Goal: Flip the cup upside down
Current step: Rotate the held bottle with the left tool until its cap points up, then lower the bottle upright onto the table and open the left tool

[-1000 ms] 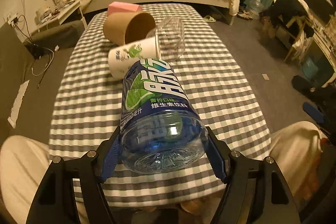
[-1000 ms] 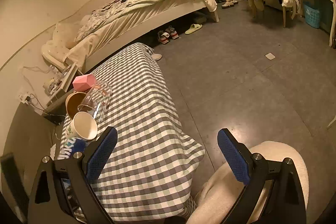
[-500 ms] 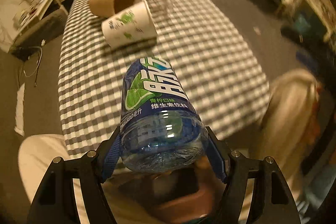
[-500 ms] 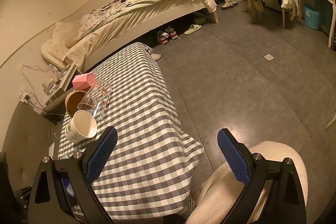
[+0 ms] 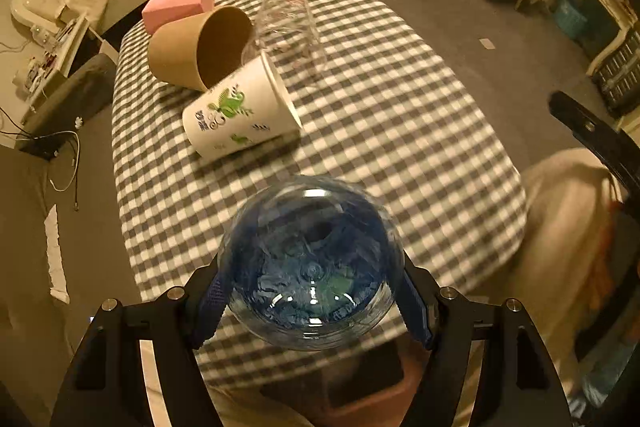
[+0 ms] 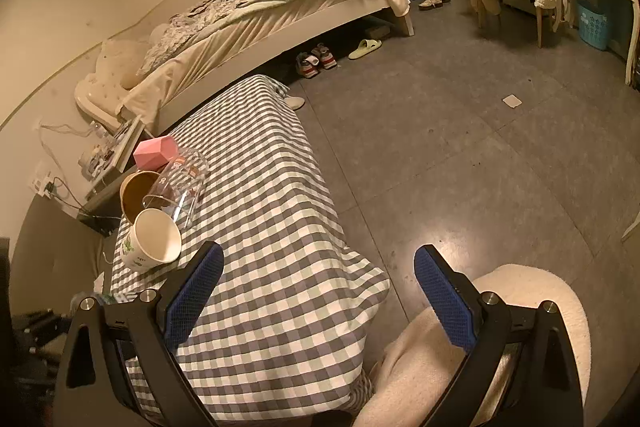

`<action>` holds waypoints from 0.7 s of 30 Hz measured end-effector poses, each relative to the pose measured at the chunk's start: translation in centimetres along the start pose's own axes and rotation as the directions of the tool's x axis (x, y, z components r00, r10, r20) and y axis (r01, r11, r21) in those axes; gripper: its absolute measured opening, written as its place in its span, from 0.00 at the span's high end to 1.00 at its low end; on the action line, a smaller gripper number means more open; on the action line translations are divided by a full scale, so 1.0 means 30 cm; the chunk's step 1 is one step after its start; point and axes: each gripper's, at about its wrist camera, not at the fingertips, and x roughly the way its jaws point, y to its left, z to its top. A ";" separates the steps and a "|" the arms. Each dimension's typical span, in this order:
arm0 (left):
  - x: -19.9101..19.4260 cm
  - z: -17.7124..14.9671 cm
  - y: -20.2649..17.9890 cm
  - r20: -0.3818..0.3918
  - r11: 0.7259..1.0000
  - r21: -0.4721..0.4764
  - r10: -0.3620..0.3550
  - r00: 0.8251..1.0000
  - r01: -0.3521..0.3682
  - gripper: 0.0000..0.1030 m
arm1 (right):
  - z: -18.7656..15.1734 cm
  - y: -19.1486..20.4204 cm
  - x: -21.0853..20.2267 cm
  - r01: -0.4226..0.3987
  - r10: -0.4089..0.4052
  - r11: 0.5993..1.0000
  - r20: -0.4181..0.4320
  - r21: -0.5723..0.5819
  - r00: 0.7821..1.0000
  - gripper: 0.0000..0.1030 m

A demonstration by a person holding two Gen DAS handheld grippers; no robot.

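My left gripper [image 5: 312, 301] clenched on blue bottle [image 5: 312, 263], base facing camera, above near end of checked table [image 5: 400, 131]. My right gripper [image 6: 316, 295] released, empty, over table edge. White cup [image 5: 240, 113] lies on side, touching brown cup [image 5: 200, 47]; glass [image 5: 288, 27] and pink box [image 5: 178, 7] beside them.

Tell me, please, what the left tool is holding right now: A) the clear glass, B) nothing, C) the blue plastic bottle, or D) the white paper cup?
C: the left tool is shut on the blue plastic bottle, whose base faces the camera, while the white paper cup and the clear glass lie on the checked table.
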 end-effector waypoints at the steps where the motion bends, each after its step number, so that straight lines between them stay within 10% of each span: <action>1: 0.004 0.001 0.005 0.006 1.000 -0.005 0.002 1.000 -0.002 0.28 | 0.001 -0.003 0.001 0.000 0.000 1.000 0.001 0.003 1.000 0.06; 21: -0.078 -0.098 0.092 0.301 0.990 -0.136 -0.004 0.954 0.047 0.27 | -0.004 0.065 -0.014 0.013 -0.010 0.996 0.041 -0.086 0.999 0.06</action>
